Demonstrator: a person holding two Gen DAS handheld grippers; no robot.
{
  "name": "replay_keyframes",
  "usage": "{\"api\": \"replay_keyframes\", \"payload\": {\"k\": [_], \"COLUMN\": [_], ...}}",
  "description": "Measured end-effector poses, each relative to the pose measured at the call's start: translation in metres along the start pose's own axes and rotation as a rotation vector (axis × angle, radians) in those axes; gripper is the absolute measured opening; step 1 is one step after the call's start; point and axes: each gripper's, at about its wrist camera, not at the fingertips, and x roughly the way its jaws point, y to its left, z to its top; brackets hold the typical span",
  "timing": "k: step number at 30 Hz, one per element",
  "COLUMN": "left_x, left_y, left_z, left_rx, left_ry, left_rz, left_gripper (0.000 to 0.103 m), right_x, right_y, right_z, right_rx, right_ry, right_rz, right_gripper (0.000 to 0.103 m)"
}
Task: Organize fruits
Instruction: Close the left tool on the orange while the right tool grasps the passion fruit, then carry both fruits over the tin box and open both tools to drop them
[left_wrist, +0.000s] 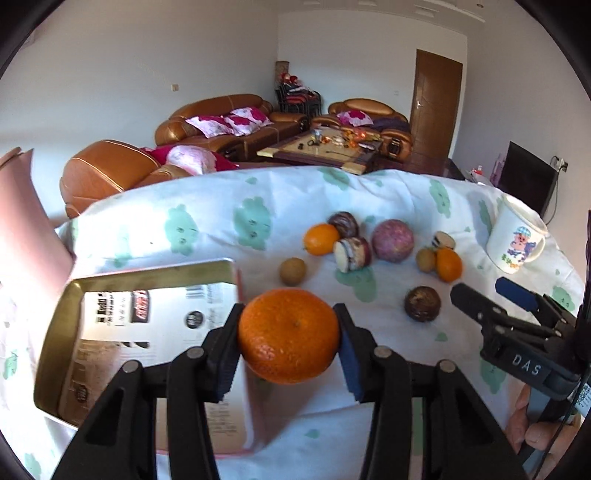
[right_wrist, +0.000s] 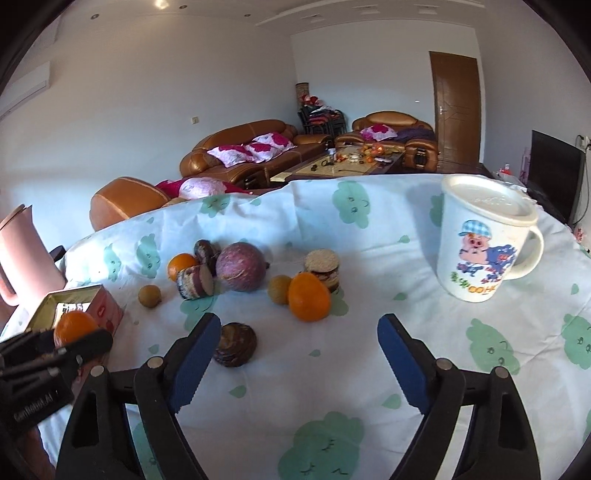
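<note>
Left wrist view, nearest first: the left gripper (left_wrist: 288, 338) has its black fingers with blue pads clenched on a round orange mandarin (left_wrist: 288, 335), held above the right edge of a rectangular gold-rimmed metal tin (left_wrist: 55, 332) with printed labels inside. The tin sits on a white tablecloth printed with green cloud faces (left_wrist: 207, 206). At the right edge the right gripper (left_wrist: 480, 295) reaches in, held in a hand (left_wrist: 532, 428).

In the right wrist view that right gripper (right_wrist: 299, 354) has its jaws spread wide over bare cloth, gripping nothing. Just beside its left finger lies a dark brown round fruit (right_wrist: 235, 344).

Farther along the cloth sit a small tan-brown round fruit (left_wrist: 292, 271), a cut purple-skinned piece with a pale face (left_wrist: 351, 254), a smaller orange (left_wrist: 320, 239), a dark purple round fruit (left_wrist: 344, 224) and a large mottled purple-pink ball-shaped fruit (left_wrist: 392, 240), close together and several touching. To their right stand another orange (left_wrist: 448, 264), touching a second small tan fruit (left_wrist: 425, 259), with another cut piece (left_wrist: 443, 241) behind. A white lidded mug with a cartoon pig (right_wrist: 480, 236) stands upright, well apart at the right. A pink jug (right_wrist: 22, 254) is at the far left.

Beyond the table are brown leather sofas (left_wrist: 229, 118) with pink floral cushions, a cluttered low coffee table (left_wrist: 325, 147), white walls, a brown wooden door (left_wrist: 436, 103) and a dark screen (left_wrist: 524, 177).
</note>
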Motion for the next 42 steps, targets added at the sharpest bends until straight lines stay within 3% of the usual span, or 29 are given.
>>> {"api": "replay_keyframes", "payload": {"k": [3,7,13,17,20,25,31,35,42], "left_x": [-0.001,0.0,0.002,-0.001,-0.002,0.004,0.018,0.025,0.027], "left_y": [0.03,0.066,0.092,0.105,0.116,0.137,0.152,0.159,0.153], "left_z": [0.0,-0.001,-0.001,-0.001,-0.001,-0.004,-0.008,-0.012,-0.014], "left_rx": [-0.027,-0.075,-0.113,-0.121,-0.118,-0.135,-0.152,-0.165,-0.145], "left_ry": [-0.009,0.004,0.022,0.029,0.027,0.051,0.103,0.149,0.16], "left_rz": [0.031,0.055,0.074,0.086,0.118,0.196,0.259,0.272,0.286], "left_gripper": [0.049,0.049,0.049,0.049,0.049,0.049,0.048,0.048,0.048], "right_x": [0.022,0.057,0.065,0.059,0.034,0.002,0.023,0.035,0.04], "right_y": [0.025,0.048,0.064,0.069,0.088,0.161,0.222,0.232,0.23], "right_z": [0.0,0.0,0.0,0.0,0.005,0.013,0.002,-0.012,-0.022], "right_rx": [-0.079,-0.146,-0.207,-0.203,-0.171,-0.227,-0.269,-0.297,-0.3], "right_ry": [0.088,0.214,0.225,0.198,0.114,-0.038,0.005,0.044,0.066], "right_rz": [-0.001,-0.017,-0.105,-0.131,-0.022,0.148,0.261,0.28,0.298], "right_gripper": [0.084,0.065,0.041,0.041,0.041,0.041,0.041,0.041,0.042]}}
